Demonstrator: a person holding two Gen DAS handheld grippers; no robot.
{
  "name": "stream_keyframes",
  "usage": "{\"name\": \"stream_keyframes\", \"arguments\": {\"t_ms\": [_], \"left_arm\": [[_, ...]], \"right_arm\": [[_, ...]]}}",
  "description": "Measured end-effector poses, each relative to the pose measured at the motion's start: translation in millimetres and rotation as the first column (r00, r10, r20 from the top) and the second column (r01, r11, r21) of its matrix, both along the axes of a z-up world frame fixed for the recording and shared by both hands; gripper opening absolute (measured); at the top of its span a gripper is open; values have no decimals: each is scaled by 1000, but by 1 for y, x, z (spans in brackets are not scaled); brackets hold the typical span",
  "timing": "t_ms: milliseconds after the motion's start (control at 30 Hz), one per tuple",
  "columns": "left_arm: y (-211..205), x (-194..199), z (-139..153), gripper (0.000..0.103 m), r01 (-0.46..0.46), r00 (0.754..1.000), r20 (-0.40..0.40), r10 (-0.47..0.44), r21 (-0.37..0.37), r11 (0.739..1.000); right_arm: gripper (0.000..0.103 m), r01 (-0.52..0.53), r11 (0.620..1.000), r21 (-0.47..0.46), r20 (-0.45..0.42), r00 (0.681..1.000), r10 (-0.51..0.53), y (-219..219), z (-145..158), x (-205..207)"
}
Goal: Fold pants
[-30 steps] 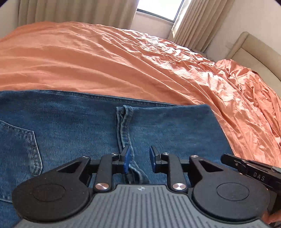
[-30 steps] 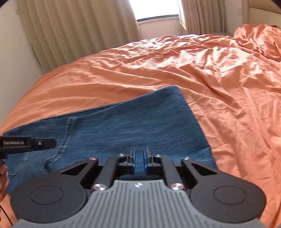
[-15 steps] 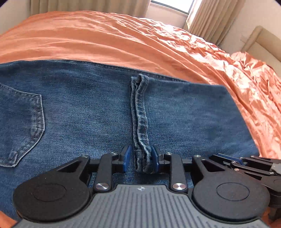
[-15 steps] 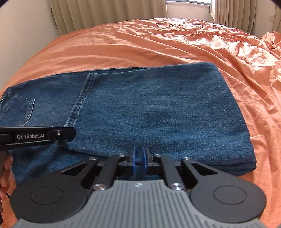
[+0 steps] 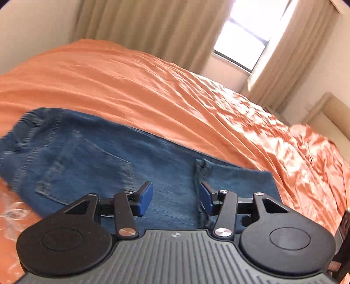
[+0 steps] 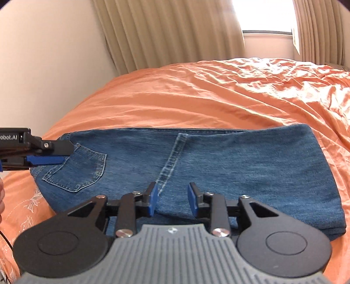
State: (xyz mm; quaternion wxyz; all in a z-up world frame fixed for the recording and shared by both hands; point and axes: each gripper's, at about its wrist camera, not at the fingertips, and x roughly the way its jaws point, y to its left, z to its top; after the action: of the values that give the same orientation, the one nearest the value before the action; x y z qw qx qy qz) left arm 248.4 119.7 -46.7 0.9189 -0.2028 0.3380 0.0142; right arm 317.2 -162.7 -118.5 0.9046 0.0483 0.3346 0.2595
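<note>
The folded jeans (image 6: 218, 170) are laid flat on the orange bed (image 6: 218, 98). Over their near edge, the left gripper (image 5: 176, 200) and right gripper (image 6: 172, 200) are held spread, pinching nothing. Beige curtains (image 6: 170, 32) and a window (image 6: 266, 19) are seen beyond the bed.

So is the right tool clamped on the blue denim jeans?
No, the right tool is open, its blue pads spread apart above the folded blue denim jeans with no fabric pinched between them.

Bed w/ wrinkled orange sheet (image 6: 196, 98) carries blue denim pants (image 6: 218, 170), folded flat near front edge; back pocket (image 6: 78, 170) facing up.
</note>
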Motion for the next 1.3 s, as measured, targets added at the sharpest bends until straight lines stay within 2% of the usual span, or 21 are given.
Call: {"name": "stream_keyframes", "arguments": {"t_ms": [67, 167, 267, 333, 467, 500, 567, 667, 800, 900, 933, 1033, 1200, 1300], "left_arm": [[28, -12, 3, 60, -82, 996, 17, 83, -19, 996], [66, -28, 1, 62, -208, 977, 30, 209, -37, 977], [103, -43, -12, 64, -317, 946, 28, 322, -103, 943], [127, -50, -24, 64, -388, 918, 16, 396, -168, 906], [170, -56, -46, 64, -506, 851, -39, 524, -327, 798], [179, -55, -50, 64, -527, 838, -60, 542, -347, 776], [196, -55, -60, 64, -542, 828, -93, 552, -385, 747], [217, -55, -84, 64, -572, 801, -165, 576, -494, 655], [234, -51, -122, 65, -597, 784, -248, 569, -549, 585], [242, -47, -137, 67, -573, 789, -235, 567, -615, 542], [242, -44, -139, 67, -569, 789, -230, 569, -623, 537], [242, -33, -148, 65, -550, 804, -207, 558, -616, 564], [247, -16, -155, 43, -534, 816, -195, 544, -613, 582], [239, -9, -150, 36, -537, 814, -158, 558, -570, 622]], "right_arm": [[28, -13, 1000, 3, 13, 1000, 13, 5, 3, -4], [28, -25, 1000, -18, 25, 999, 25, 15, 3, -6], [28, -26, 999, -47, 9, 1000, 26, 25, 0, -3], [28, -24, 998, -64, -6, 1000, 24, 31, -2, 0], [28, 6, 995, -95, -43, 999, -10, 38, 2, 7], [28, 11, 996, -92, -57, 998, -16, 40, 4, 8], [28, 22, 996, -84, -81, 996, -28, 45, 10, 13], [28, 28, 994, -110, -103, 994, -39, 58, 15, 22], [28, -1, 969, -248, -163, 986, -41, 81, 15, 41], [28, -15, 941, -339, -200, 978, -56, 92, 22, 57], [28, 1, 943, -334, -211, 975, -75, 91, 27, 62], [28, 51, 970, -236, -235, 966, -108, 85, 32, 67], [29, 106, 975, -196, -201, 969, -146, 76, 14, 58], [29, 147, 980, -136, -217, 960, -174, 59, -2, 58]]}}
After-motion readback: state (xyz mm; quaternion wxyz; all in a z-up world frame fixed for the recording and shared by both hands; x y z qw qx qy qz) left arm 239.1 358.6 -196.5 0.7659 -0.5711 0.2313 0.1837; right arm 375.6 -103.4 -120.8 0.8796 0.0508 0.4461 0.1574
